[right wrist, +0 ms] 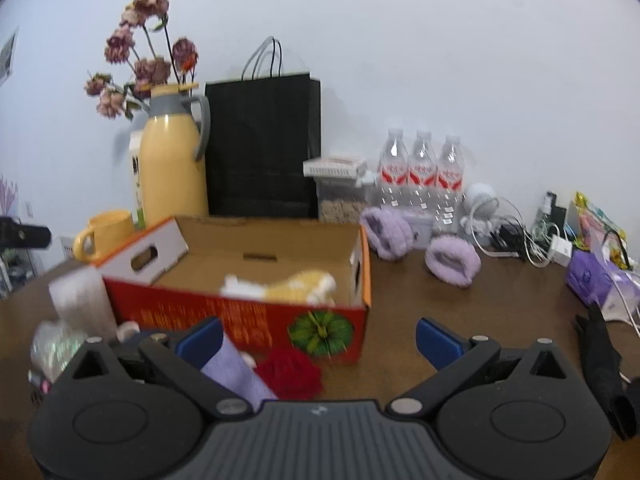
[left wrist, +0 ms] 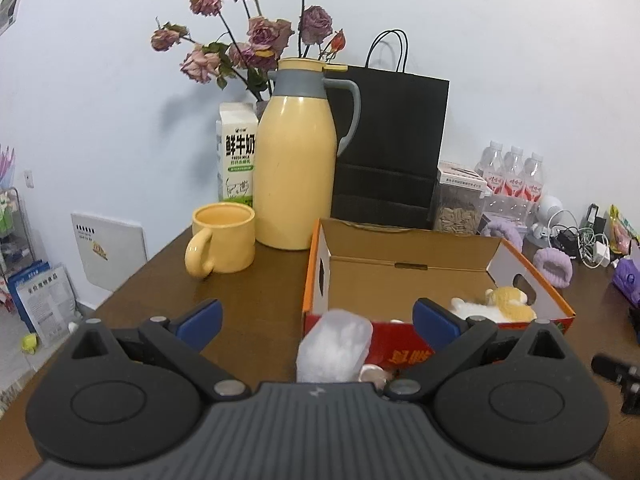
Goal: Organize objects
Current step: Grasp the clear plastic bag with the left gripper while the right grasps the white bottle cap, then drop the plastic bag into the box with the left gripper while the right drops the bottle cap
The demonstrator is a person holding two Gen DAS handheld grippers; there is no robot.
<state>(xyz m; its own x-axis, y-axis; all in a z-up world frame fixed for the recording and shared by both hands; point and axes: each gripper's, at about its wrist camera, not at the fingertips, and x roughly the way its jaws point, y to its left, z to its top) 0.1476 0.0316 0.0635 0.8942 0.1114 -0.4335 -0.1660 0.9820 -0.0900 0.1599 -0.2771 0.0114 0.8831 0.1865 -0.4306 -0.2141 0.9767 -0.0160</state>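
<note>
I read the open cardboard box (left wrist: 404,276), centre frame on the counter (left wrist: 248,304), as the collecting bin: a plush toy (left wrist: 500,306) lies inside already. My left claw (left wrist: 318,320) and right claw (right wrist: 318,338) hang spread, empty, facing loose items before it.

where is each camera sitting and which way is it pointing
Left wrist view: sits on the left gripper, low over the table's near left side, facing the yellow jug, the mug and the cardboard box; its open blue-tipped fingers show.
Right wrist view: sits on the right gripper, further right, facing the box and the purple slippers; its open fingers show, and a dark bit at the left edge, perhaps the other gripper.
Both share the jug, the box, the black bag and the water bottles.
</note>
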